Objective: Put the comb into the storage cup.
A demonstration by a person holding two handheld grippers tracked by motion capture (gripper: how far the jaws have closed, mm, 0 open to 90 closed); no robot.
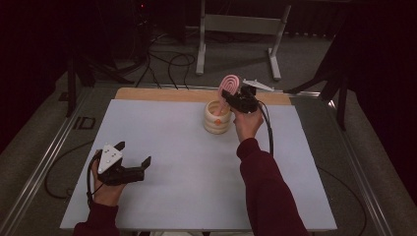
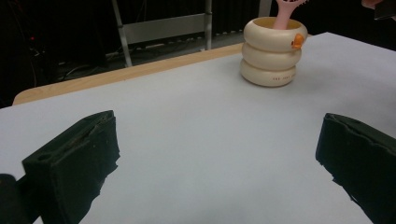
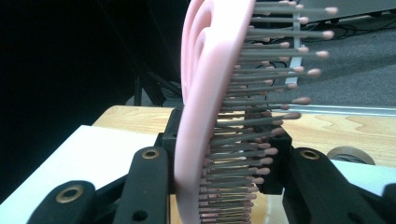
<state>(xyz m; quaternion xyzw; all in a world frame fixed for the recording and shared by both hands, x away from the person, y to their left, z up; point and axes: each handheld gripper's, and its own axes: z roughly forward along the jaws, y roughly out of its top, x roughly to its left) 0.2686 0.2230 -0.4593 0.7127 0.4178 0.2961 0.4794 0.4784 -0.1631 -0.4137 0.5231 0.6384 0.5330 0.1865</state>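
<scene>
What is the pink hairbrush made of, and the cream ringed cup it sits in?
Pink hairbrush: probably plastic, matte and smooth, one moulded piece with thin grey bristles tipped with pink balls. Cream ringed cup: looks like soft-sheen plastic or silicone; rounded stacked rings with a dull shine. Hard to tell which.

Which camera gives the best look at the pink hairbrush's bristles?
The right gripper view: the hairbrush stands edge-on between the right gripper's jaws, bristles clearly showing. The high view shows its small pink head above the cream holder; the left gripper view, just its handle in the holder.

Dark lab: floor cables point(image 1: 167, 61), metal stand point(image 1: 236, 29).
</scene>
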